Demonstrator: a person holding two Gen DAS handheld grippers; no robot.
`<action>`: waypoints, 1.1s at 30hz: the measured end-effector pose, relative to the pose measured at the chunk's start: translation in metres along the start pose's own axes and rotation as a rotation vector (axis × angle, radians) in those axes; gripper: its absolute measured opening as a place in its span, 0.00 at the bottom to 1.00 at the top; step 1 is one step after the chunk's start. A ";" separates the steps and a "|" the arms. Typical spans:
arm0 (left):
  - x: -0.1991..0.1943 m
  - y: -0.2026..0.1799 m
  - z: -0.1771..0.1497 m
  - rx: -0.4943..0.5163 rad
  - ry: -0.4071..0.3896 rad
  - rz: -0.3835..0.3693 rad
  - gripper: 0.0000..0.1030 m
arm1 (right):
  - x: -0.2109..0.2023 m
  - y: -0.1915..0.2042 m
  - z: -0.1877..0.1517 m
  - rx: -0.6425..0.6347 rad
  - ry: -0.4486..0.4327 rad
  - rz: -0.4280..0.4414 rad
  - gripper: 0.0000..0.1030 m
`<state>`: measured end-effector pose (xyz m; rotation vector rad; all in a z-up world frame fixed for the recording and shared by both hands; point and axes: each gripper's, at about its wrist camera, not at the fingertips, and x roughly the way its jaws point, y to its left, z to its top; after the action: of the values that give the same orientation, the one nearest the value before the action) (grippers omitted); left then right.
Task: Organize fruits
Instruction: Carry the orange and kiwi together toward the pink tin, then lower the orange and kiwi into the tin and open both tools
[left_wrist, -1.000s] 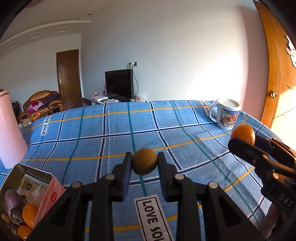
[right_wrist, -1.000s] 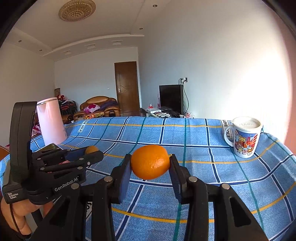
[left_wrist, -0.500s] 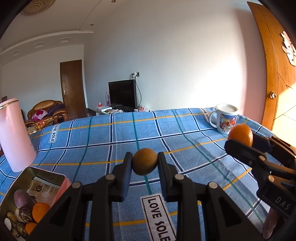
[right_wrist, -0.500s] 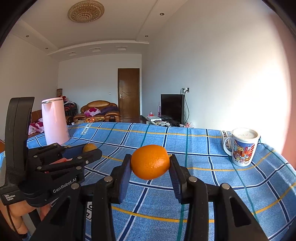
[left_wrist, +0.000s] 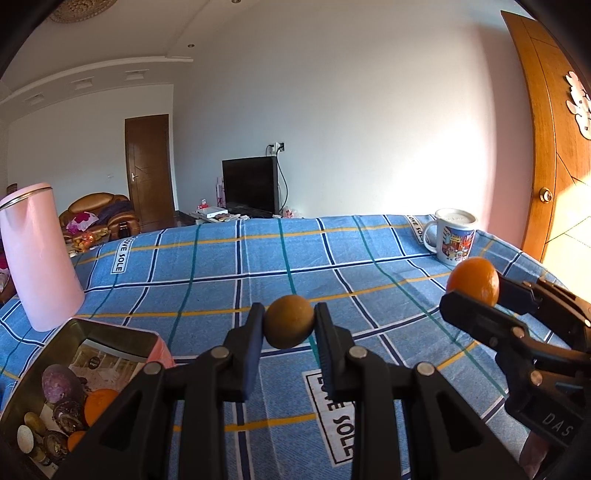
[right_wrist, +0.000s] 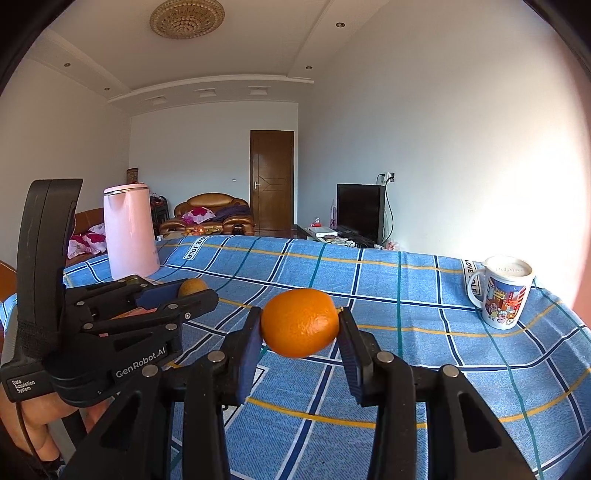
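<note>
My left gripper (left_wrist: 289, 326) is shut on a small brownish-yellow fruit (left_wrist: 289, 321) and holds it above the blue checked tablecloth (left_wrist: 295, 266). My right gripper (right_wrist: 300, 326) is shut on a bright orange (right_wrist: 300, 322), also held above the cloth. Each gripper shows in the other's view: the right one with the orange (left_wrist: 473, 282) at the right, the left one with the brown fruit (right_wrist: 192, 287) at the left. An open tin box (left_wrist: 62, 373) at lower left holds a purple fruit, oranges and several small items.
A tall pink kettle (left_wrist: 38, 254) stands at the left just behind the box, also in the right wrist view (right_wrist: 129, 230). A printed mug (left_wrist: 452, 236) stands at the far right corner of the table, also in the right wrist view (right_wrist: 504, 291).
Both grippers have risen and tilted up with their fruits still held. The kettle and the tin box have come further into view.
</note>
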<state>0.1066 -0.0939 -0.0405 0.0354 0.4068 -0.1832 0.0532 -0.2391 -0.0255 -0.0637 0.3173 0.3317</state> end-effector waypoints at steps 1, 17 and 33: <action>-0.002 0.002 0.000 -0.003 -0.002 0.001 0.28 | 0.000 0.002 0.000 0.000 0.001 0.005 0.41; -0.040 0.050 -0.004 -0.051 -0.009 0.056 0.28 | 0.000 0.055 0.017 -0.036 -0.006 0.124 0.41; -0.077 0.113 -0.017 -0.115 -0.009 0.161 0.28 | 0.018 0.124 0.039 -0.104 -0.006 0.270 0.41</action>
<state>0.0509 0.0312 -0.0258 -0.0453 0.4028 -0.0010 0.0400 -0.1119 0.0042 -0.1229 0.3028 0.6158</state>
